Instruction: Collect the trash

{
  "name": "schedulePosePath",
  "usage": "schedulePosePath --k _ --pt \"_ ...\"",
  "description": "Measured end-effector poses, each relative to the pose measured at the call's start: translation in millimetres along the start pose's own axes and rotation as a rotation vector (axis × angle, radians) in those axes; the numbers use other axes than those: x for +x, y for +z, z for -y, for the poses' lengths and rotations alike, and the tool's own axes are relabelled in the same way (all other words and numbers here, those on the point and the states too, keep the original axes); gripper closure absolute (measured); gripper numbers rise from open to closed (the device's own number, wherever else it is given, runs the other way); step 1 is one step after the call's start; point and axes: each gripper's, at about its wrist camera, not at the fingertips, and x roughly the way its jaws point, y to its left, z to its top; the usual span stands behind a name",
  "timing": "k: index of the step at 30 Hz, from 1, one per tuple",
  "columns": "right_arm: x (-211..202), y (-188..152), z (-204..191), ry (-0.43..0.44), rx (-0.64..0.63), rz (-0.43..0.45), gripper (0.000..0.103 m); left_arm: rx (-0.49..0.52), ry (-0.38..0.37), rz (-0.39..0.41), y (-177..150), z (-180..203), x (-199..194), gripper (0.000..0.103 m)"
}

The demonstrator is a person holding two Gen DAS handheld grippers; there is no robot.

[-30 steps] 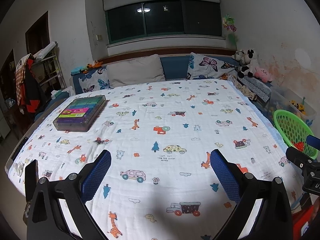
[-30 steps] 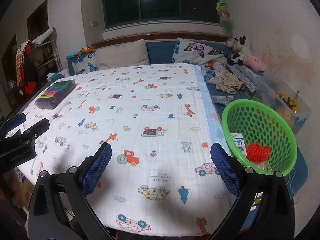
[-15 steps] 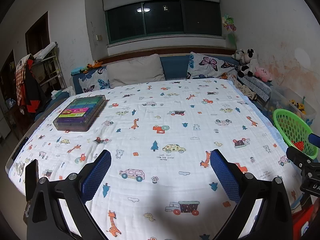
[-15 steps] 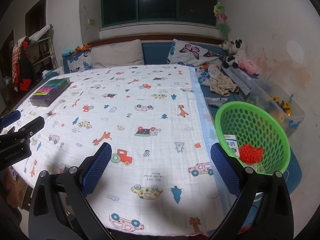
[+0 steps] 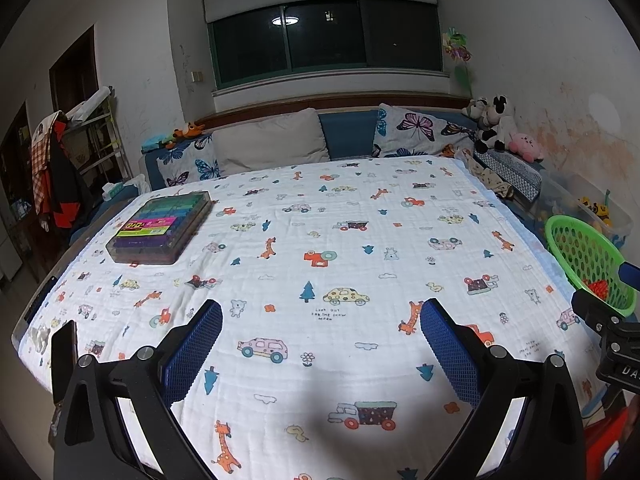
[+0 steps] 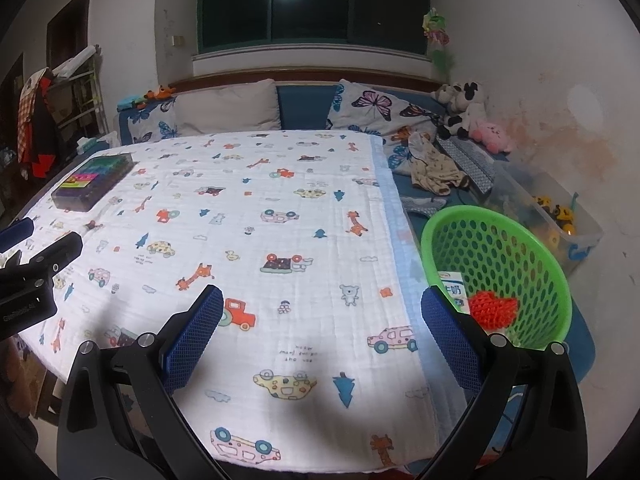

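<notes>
A green perforated basket (image 6: 520,236) sits at the right edge of the bed, holding a white milk carton (image 6: 454,290) and a red mesh piece (image 6: 493,309). The same basket (image 5: 580,248) shows at the far right of the left wrist view. My right gripper (image 6: 320,336) hangs open over the printed sheet, its right finger just left of the basket. My left gripper (image 5: 320,352) is open over the near part of the sheet with nothing between its fingers. The other gripper's body (image 5: 608,328) pokes in at the right, and likewise at the left (image 6: 32,276) of the right wrist view.
A clear box of coloured items (image 5: 160,226) lies on the sheet at the left. Pillows (image 5: 272,142) and plush toys (image 5: 496,128) line the headboard. A clear bin of toys (image 6: 560,216) stands by the right wall; crumpled clothes (image 6: 434,168) lie behind the basket.
Both grippers have drawn back slightly from the bed and stay open. In the right wrist view the basket has shifted a little down and left.
</notes>
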Motion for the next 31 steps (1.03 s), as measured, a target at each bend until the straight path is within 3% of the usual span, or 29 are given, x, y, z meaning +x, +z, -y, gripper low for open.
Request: schedulePosePath --k 31 --pt "4.6 -4.8 -0.3 0.004 0.005 -0.008 0.005 0.009 -0.001 0.008 3.2 -0.2 2.8 0.007"
